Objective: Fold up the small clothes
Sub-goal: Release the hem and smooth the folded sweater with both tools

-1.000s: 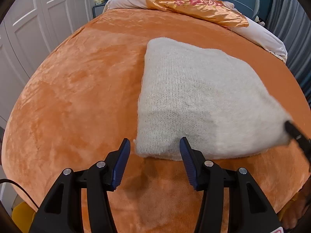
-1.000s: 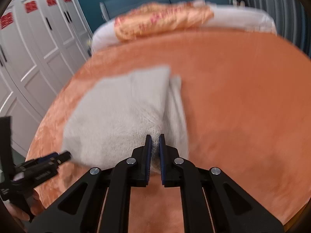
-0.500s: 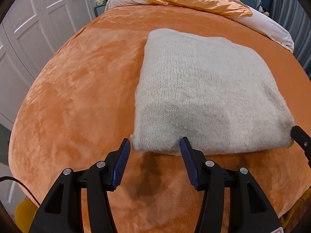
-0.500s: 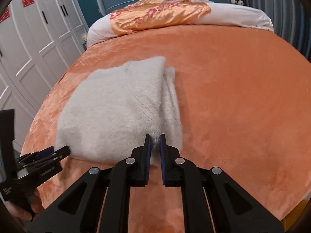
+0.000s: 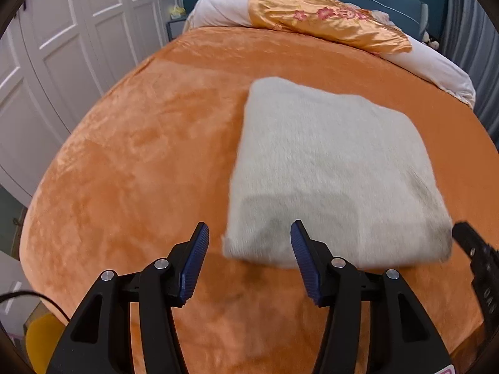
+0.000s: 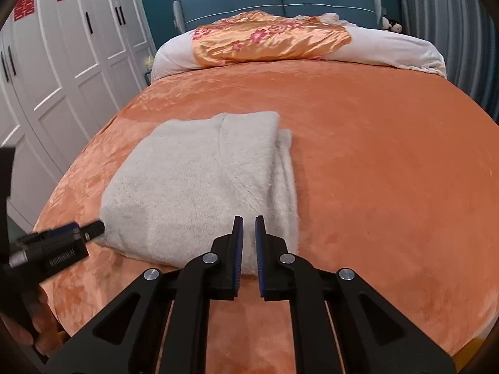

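**A:** Orange plush bed cover (image 6: pixel 374 155) over nearly the whole view, white wardrobe doors (image 6: pixel 62 78) at the left, satin pillow (image 6: pixel 268 40) at the far end. Folded cream knit (image 6: pixel 193 187) flat on the cover, close to the near edge, with a narrow under-layer peeking out along the right side.

**B:** And the two claws?

**A:** Left gripper (image 5: pixel 249 225) about half open, holding nothing, near left corner of the knit just ahead of the fingertips. Right gripper (image 6: pixel 248 218) closed almost fully, only a thin slit between the pads, at the near right corner of the knit.

**B:** Advice for this step?

**A:** Probably one more fold, or a last tidy. Slide one finger under all layers at the corner and close only after that. Lift both corners together and level, then lay them on the far edge and line up the borders. Lift rather than drag, since fluffy knit on plush will likely cling. Tuck in the peeking strip too.

**B:** Anything unclear?

**A:** Cannot tell whether the right pads pinch any fabric. Left wrist view blurred on the knit. Number of layers hidden. Only part of a hand (image 6: pixel 28 324), dark, at the lower left border of the right wrist view.
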{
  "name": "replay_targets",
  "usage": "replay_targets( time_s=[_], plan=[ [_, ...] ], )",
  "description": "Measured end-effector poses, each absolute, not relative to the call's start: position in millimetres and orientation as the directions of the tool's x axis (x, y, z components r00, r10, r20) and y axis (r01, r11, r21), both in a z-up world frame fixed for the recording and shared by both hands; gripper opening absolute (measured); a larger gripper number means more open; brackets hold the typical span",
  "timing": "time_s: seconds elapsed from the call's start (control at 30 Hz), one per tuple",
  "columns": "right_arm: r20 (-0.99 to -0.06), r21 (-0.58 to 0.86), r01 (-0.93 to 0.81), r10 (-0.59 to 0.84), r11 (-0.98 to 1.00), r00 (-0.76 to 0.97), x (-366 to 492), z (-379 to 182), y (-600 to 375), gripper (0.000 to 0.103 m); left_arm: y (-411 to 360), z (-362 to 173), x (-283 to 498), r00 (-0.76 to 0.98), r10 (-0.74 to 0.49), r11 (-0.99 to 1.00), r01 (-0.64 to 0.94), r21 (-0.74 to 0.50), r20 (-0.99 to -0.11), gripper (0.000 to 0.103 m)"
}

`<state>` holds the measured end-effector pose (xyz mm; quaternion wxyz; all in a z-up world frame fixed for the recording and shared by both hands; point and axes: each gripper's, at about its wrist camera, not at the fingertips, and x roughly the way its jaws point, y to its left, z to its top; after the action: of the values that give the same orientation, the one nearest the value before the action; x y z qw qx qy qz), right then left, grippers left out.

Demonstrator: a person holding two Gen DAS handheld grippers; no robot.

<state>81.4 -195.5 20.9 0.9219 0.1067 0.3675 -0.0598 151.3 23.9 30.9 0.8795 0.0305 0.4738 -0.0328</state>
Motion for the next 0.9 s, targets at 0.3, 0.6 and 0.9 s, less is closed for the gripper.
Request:
replay_targets(
  time_s=[0.3, 0.6, 0.9],
  plan=[
    [-0.756, 0.123, 0.216, -0.049, 0.968, 0.652, 94.7, -18.4, -206.6, 0.008, 16.9, -6.7, 164.8, 0.502, 0.03, 0.991, 0.097, 0.091, -0.864, 0.057],
    [-0.711, 0.174, 0.184, -0.006, 0.967, 0.703, 61.0, 20.2, -190.1, 0.008, 14.4, 7.4, 145.7, 0.49, 0.011, 0.993, 0.098, 0.068, -0.871, 0.056],
    [-0.772, 0.187, 0.193, 0.022, 0.963, 0.636, 34.4, -9.8, -173.3, 0.009, 8.0, -3.6, 109.5, 0.475, 0.021, 0.989, 0.117, 0.087, -0.88, 0.06]
  ],
)
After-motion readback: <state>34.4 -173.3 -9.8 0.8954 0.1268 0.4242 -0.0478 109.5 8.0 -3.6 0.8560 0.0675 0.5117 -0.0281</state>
